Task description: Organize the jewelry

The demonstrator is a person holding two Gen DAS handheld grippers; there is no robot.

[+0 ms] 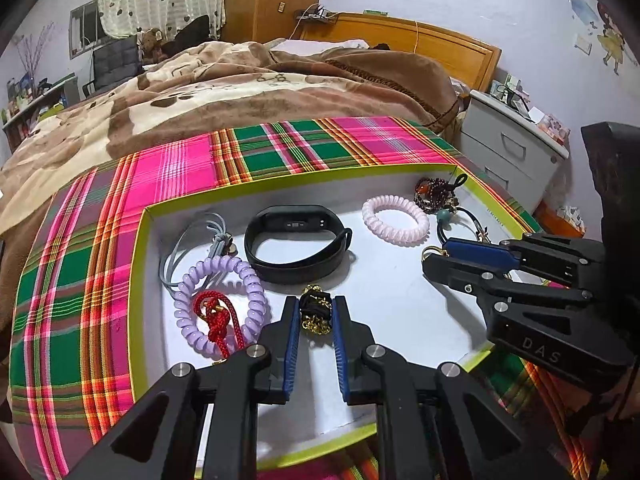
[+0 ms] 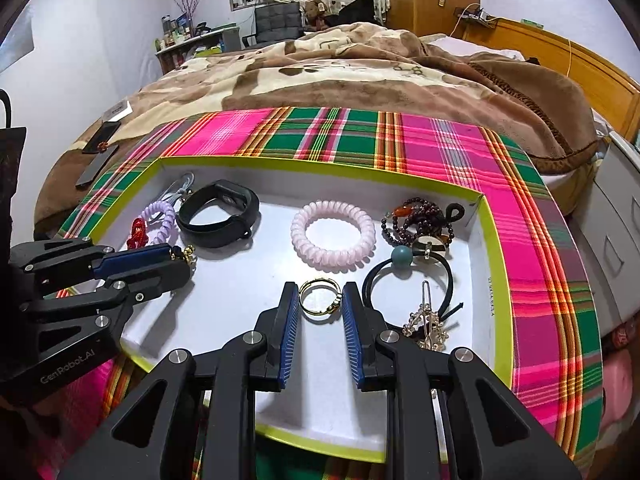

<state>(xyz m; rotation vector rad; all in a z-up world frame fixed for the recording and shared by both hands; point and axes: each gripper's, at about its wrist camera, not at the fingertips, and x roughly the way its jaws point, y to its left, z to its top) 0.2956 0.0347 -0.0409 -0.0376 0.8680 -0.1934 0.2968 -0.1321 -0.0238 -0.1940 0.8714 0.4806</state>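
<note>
The left gripper (image 1: 316, 312) sits low over the near part of the white tray (image 1: 400, 304), its blue pads narrowly spread on either side of a black-and-gold chain piece (image 1: 316, 314); whether the pads press it cannot be told. At ten o'clock from it a red cord knot (image 1: 218, 320) lies across a lilac coil bracelet (image 1: 220, 304), with a grey cord (image 1: 188, 248) beyond at eleven; at twelve o'clock stands a black fitness band (image 1: 296, 244), tipped on its edge.

The right gripper (image 2: 320, 304) has its fingers narrowly apart around a gold ring (image 2: 320, 296) lying flat on the tray floor; the ring sits between the pads, and contact cannot be judged. At three o'clock from the ring lie a gold hair clip (image 2: 426, 320) and a black hair tie (image 2: 408, 280) carrying a teal bead (image 2: 401, 257); at twelve o'clock, farther off, rests a pink coil bracelet (image 2: 333, 240); at one o'clock, in the tray's far corner, a dark beaded strand (image 2: 420, 220) is heaped.

The tray has a lime-green rim and rests on a pink-and-green plaid cloth (image 2: 440, 144); beyond, a brown blanket (image 2: 360, 76) covers the bed up to a wooden headboard (image 2: 560, 52).
</note>
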